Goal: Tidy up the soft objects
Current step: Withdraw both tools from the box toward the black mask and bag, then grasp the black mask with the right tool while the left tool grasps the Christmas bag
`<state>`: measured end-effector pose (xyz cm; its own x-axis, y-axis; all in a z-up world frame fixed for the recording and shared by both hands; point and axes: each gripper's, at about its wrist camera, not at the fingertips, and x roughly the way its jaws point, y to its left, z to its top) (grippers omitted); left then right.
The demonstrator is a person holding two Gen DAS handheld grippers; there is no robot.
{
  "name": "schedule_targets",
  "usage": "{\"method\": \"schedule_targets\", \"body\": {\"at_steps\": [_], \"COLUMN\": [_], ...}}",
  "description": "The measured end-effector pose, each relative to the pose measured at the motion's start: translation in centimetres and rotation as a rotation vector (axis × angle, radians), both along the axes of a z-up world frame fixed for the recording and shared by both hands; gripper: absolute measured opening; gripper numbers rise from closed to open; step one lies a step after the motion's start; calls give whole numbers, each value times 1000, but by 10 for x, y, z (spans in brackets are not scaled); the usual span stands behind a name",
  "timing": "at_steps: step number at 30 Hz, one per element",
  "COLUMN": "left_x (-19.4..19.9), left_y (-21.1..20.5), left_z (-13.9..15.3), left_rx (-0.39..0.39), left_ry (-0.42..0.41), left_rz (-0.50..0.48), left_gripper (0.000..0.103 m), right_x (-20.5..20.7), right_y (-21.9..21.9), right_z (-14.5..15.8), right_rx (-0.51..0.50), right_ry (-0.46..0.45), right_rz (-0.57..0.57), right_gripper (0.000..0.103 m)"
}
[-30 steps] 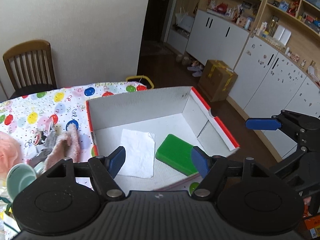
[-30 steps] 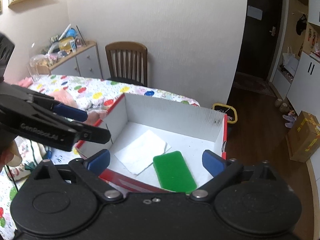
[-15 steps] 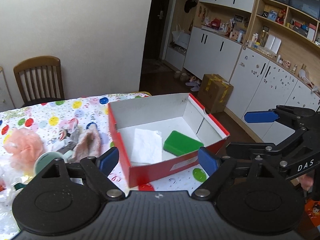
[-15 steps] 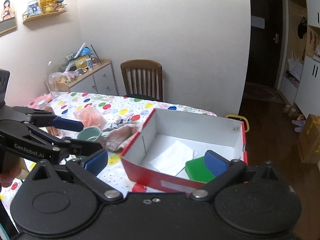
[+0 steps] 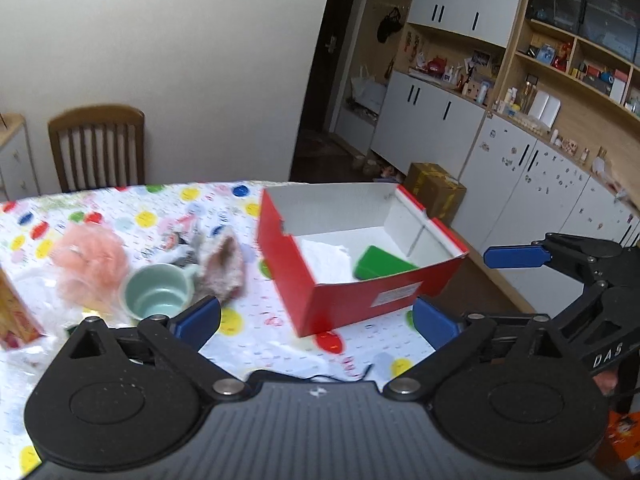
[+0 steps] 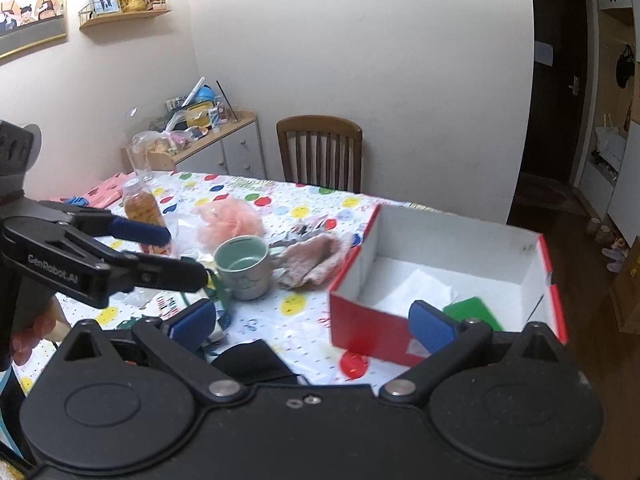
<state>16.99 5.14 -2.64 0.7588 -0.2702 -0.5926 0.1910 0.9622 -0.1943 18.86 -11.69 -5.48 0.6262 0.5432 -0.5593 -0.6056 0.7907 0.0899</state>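
Sponge (image 5: 382, 262) in box (image 5: 360, 304) at table (image 5: 280, 344) edge.

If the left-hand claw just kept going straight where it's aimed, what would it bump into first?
Probably the near wall of the red box. The left gripper, jaws opening and empty, points down toward it across bare tablecloth. Depth is hard to judge, so it might meet the cloth first.

We see a matt red cardboard box (image 5: 352, 300) at two o'clock, a glossy mint ceramic cup (image 5: 158, 296) at ten, beside it a fuzzy pink cloth (image 5: 224, 266) and frilly peach mesh puff (image 5: 90, 260).
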Motion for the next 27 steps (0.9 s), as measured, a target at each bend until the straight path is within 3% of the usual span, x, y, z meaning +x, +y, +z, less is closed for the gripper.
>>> {"method": "schedule_targets", "body": {"at_steps": [4,8,12,19,27], "left_x": [-17,-31,-41,-51,-55], "left_y": [22,49,69,99,119], "left_z": [-3,-11,-23,-60,-102], "left_rx": [21,-8,24,60,132], "left_ry": [-15,-27,-31,30,91], "left_rz": [-1,21,28,30,13], "left_gripper": [103,103,103,103,103], "right_x": [-8,-15,-21,-23,-19], "right_y": [16,35,55,89,120], "right_z": [-10,-21,-35,-63,-97], "right_rx": [8,5,-18,-42,-105], "right_ry": [34,63,75,118,183], "right_rz": [-12,-18,-33,-60,-95], "right_gripper": [103,103,103,102,93]}}
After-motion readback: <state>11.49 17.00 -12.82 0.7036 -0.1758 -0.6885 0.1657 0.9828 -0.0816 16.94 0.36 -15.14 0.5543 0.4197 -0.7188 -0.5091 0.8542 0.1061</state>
